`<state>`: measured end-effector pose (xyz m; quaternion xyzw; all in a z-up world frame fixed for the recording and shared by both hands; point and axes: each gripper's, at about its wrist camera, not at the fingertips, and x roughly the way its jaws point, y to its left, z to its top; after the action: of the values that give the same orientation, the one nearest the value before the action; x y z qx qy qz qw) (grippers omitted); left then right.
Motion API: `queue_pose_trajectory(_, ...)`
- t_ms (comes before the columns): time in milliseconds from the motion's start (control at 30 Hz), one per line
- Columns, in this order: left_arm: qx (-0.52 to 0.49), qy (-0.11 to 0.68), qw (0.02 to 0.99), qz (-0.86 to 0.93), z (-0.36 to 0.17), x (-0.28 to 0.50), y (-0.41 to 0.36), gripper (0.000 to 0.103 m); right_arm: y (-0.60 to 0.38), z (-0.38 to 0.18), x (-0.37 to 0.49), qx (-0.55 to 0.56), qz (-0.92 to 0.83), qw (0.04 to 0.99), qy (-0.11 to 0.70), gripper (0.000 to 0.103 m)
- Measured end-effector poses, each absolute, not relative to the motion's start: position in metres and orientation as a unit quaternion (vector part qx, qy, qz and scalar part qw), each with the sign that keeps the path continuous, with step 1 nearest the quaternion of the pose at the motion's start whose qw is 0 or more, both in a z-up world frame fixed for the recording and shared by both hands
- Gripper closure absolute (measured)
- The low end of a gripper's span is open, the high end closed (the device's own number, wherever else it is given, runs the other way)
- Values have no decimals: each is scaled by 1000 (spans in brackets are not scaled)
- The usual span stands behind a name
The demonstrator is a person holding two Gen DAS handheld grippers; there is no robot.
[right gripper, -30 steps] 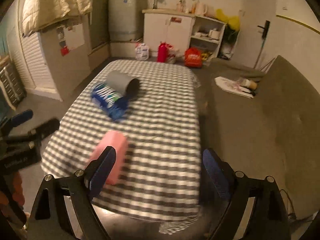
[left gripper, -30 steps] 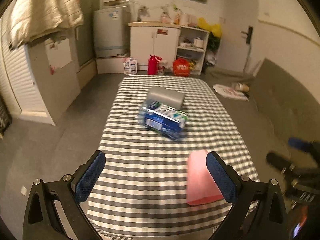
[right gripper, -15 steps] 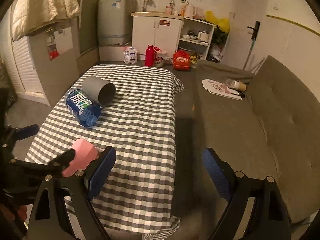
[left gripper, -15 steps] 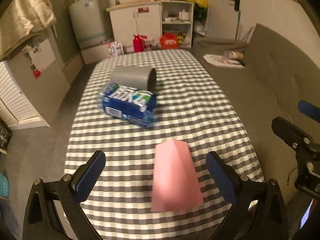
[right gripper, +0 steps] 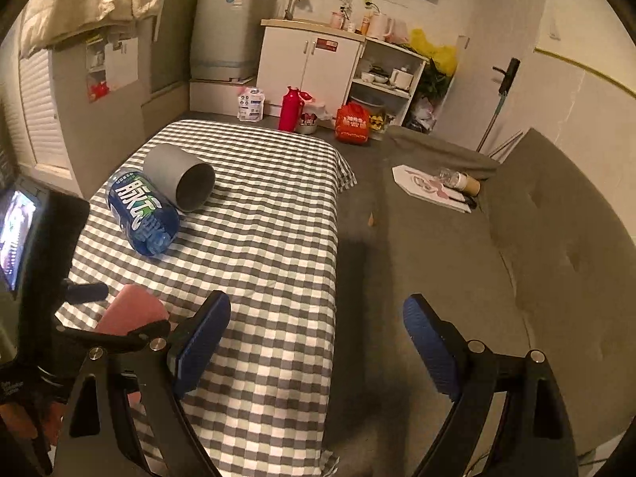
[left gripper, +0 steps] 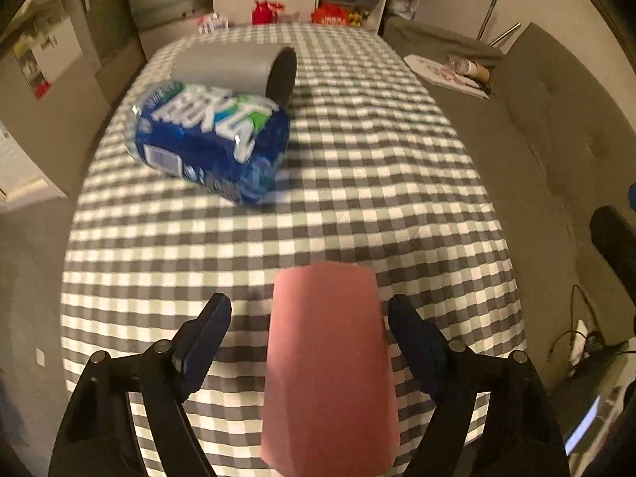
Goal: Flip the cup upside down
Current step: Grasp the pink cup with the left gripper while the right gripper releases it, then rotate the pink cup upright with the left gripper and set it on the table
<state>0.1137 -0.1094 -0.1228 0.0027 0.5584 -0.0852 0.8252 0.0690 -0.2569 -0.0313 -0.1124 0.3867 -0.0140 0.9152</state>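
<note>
The pink cup [left gripper: 330, 365] lies on its side near the front edge of the checked tablecloth [left gripper: 357, 183], its closed base pointing away and its wider end toward the left wrist camera. The left gripper [left gripper: 308, 330] has its jaws spread wide on either side of the cup, a gap showing between each blue pad [left gripper: 206, 334] and the cup wall, so nothing is clamped. In the right wrist view the same pink cup [right gripper: 131, 312] sits at the near left corner of the table, partly hidden behind the left gripper's black frame.

The right gripper [right gripper: 318, 338] hangs with jaws wide apart over the table's right edge, holding nothing; the grey floor [right gripper: 417, 238] beyond it is open as far as the grey sofa [right gripper: 556, 246].

Farther back on the cloth a grey cup [left gripper: 238, 67] lies on its side, its dark open mouth facing right; what is inside cannot be told. A blue labelled bottle [left gripper: 206, 143] lies touching it on the near side. Bare cloth stretches between the bottle and the pink cup, and along the right side of the table
</note>
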Motion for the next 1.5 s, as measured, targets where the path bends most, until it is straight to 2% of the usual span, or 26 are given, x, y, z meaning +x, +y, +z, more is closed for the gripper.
queue_pose_trajectory(33, -1, 563, 821, -91, -125, 114, -109, 34, -255, -32, 70, -117, -14, 916, 384, 14)
queue_pose_trajectory(100, -14, 569, 815, -110, -128, 115, -109, 44, -252, -31, 72, -123, -15, 916, 382, 14)
queue_pose_trajectory(233, -10, 552, 826, -113, -116, 116, -112, 44, -250, -31, 75, -125, -20, 917, 379, 14)
queue_pose_trajectory(433, -14, 485, 867, -110, -80, 110, -101, 46, -251, -28, 74, -119, -23, 920, 374, 14)
queue_pose_trajectory(600, 1, 466, 879, -103, -73, 98, -97, 46, -251, -27, 71, -116, -23, 920, 373, 14)
queue_pose_trajectory(767, 30, 450, 886, -106, -75, 91, -106, 46, -255, -24, 70, -107, -26, 922, 371, 14)
queue_pose_trajectory(1167, 25, 440, 891, -108, -90, 112, -114, 46, -259, -23, 70, -98, -26, 923, 372, 14)
queue_pose_trajectory(1267, 13, 440, 890, -119, -93, 112, -112, 37, -262, -25, 72, -90, -26, 923, 373, 14)
queue_pose_trajectory(1300, 7, 446, 886, -124, -94, 113, -110, 28, -263, -25, 73, -84, -25, 924, 373, 14)
queue_pose_trajectory(1333, 1, 450, 884, -125, -94, 112, -109, 26, -264, -25, 73, -78, -24, 924, 374, 14)
queue_pose_trajectory(1500, 7, 453, 884, -117, -86, 101, -102, 25, -270, -23, 72, -45, -20, 928, 369, 14)
